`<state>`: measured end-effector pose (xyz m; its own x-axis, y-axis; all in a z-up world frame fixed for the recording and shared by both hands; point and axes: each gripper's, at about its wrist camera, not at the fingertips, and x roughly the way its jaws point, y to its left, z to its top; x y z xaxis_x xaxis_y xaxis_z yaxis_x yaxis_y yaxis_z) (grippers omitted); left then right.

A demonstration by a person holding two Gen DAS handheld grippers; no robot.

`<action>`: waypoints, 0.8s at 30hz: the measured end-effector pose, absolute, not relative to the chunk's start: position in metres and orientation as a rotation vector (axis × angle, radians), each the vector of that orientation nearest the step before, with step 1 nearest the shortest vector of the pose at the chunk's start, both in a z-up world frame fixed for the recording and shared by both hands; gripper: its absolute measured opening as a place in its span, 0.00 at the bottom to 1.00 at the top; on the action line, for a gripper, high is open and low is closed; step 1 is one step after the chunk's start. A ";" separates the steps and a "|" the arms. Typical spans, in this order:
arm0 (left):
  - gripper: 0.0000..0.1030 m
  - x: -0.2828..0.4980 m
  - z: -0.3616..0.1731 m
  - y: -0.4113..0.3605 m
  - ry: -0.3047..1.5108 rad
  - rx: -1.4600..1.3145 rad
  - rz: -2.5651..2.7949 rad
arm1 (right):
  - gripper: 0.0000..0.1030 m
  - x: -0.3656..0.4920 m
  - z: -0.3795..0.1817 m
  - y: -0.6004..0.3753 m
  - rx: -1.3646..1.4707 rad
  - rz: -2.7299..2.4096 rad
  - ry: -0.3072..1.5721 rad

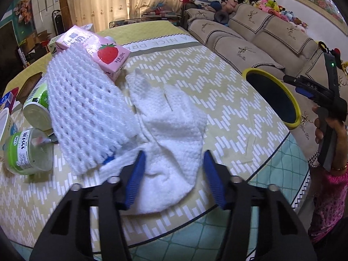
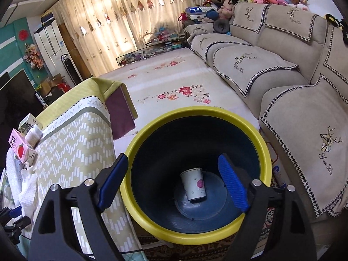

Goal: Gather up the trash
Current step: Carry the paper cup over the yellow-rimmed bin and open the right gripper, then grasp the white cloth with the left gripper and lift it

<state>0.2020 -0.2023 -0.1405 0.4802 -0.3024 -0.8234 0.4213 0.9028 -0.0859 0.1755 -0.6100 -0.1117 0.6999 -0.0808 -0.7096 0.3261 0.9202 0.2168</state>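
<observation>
My left gripper (image 1: pixel 174 174) is open, its blue pads on either side of a crumpled white paper towel (image 1: pixel 169 134) lying on the table. A white foam fruit net (image 1: pixel 84 113) lies left of the towel, with a pink strawberry milk carton (image 1: pixel 97 50) behind it. My right gripper (image 2: pixel 174 182) is open and empty, hovering over the yellow-rimmed trash bin (image 2: pixel 195 232). A paper cup (image 2: pixel 193 184) lies at the bin's bottom. The bin (image 1: pixel 274 95) and the right gripper (image 1: pixel 304 84) also show in the left wrist view, beyond the table's right edge.
Green-labelled plastic cups (image 1: pixel 30 150) and a tub (image 1: pixel 37 108) stand at the table's left. The table has a yellow patterned cloth (image 1: pixel 228 100). A beige sofa (image 2: pixel 282 82) runs along the right, with a floral floor mat (image 2: pixel 174 87) beside it.
</observation>
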 end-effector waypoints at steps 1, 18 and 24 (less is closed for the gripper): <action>0.36 0.203 -0.141 -0.203 0.975 0.139 -0.439 | 0.78 0.175 -0.112 -0.610 0.344 -0.230 0.764; 0.06 0.179 -0.022 -0.163 0.817 0.038 -0.531 | 0.78 0.149 -0.114 -0.627 0.427 -0.214 0.730; 0.06 0.170 0.025 -0.170 0.744 0.045 -0.593 | 0.78 0.140 -0.114 -0.627 0.456 -0.193 0.716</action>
